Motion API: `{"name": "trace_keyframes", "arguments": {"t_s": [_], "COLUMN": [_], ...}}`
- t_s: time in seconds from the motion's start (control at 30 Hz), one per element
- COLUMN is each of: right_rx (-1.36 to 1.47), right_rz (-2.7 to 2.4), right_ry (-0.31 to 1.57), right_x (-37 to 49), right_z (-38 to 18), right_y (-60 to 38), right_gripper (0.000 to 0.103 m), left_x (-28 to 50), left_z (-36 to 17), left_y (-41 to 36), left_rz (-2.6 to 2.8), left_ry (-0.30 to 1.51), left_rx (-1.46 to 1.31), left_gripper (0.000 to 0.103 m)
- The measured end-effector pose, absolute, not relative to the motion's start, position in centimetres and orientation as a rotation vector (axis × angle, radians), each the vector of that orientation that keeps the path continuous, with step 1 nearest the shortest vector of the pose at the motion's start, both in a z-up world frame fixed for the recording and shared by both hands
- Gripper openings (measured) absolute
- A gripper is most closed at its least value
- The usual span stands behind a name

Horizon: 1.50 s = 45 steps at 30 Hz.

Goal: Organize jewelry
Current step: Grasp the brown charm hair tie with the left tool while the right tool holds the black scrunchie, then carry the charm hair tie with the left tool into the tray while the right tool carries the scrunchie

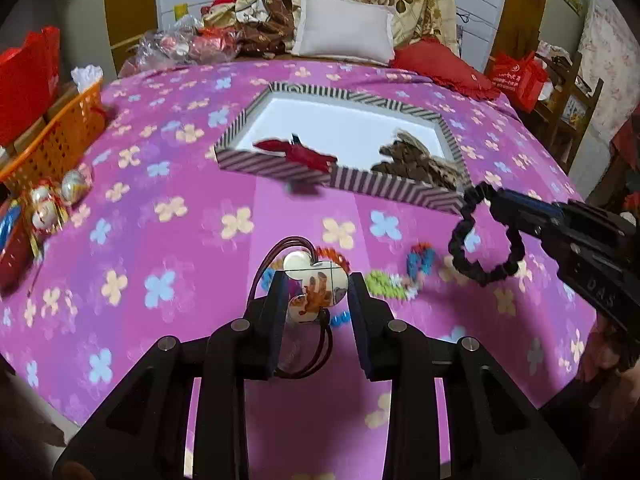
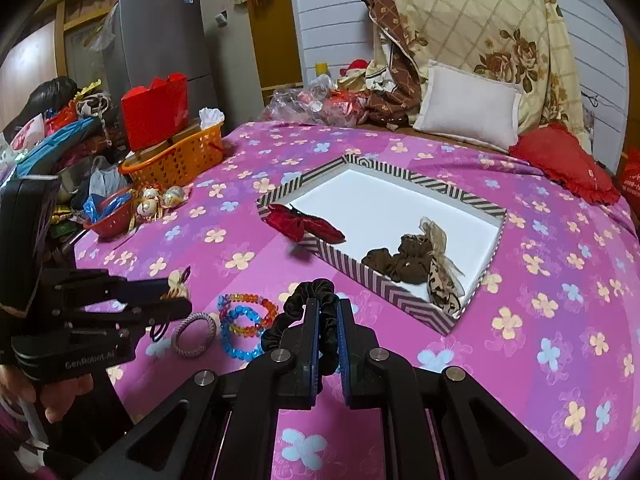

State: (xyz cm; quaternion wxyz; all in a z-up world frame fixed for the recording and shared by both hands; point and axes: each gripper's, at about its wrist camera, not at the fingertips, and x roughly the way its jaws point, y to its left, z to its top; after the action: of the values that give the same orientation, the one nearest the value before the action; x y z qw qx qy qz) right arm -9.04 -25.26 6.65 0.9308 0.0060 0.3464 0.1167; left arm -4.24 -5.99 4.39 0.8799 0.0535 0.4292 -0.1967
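Observation:
My left gripper [image 1: 319, 285] is shut on a hair tie with a cream mouse-shaped charm [image 1: 316, 280]; its dark elastic loops hang beside the fingers. In the right wrist view the left gripper [image 2: 180, 300] reaches in from the left. My right gripper [image 2: 328, 308] is shut on a black scrunchie [image 2: 310, 290], which also hangs in the left wrist view [image 1: 486, 240] above the bedspread. Ahead lies a striped open box [image 2: 384, 284] [image 1: 280, 165] with a red bow [image 2: 304, 226] draped over its near rim and brown hair pieces [image 2: 412, 262] inside. Beaded bracelets [image 2: 248, 320] and a silver bangle [image 2: 194, 338] lie on the bedspread.
Pink flowered bedspread [image 2: 520, 320] covers the bed. An orange basket [image 2: 180, 160], a red bag [image 2: 154, 110] and round ornaments [image 2: 160, 200] crowd the left edge. A white pillow [image 2: 468, 110] and red cushion [image 2: 564, 166] lie behind the box.

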Motion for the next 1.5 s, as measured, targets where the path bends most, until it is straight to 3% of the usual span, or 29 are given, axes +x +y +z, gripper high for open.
{"name": "trace_keyframes", "arguments": {"t_s": [0.87,1.5], "right_rx": [0.035,0.106], "right_rz": [0.199,0.187], "right_ry": [0.699,0.751], "right_x": [-3.7,4.8], "right_z": [7.9,6.1], "right_y": [-27.8,-29.3], "right_gripper": [0.008,0.008], "left_x": [3.8,12.3], "left_z": [7.0,6.2], "left_y": [-9.0,-12.4], "left_rz": [-0.332,-0.36], "left_ry": [0.828,0.891], "left_rx": [0.168,0.113], "left_gripper": [0.029,0.029]}}
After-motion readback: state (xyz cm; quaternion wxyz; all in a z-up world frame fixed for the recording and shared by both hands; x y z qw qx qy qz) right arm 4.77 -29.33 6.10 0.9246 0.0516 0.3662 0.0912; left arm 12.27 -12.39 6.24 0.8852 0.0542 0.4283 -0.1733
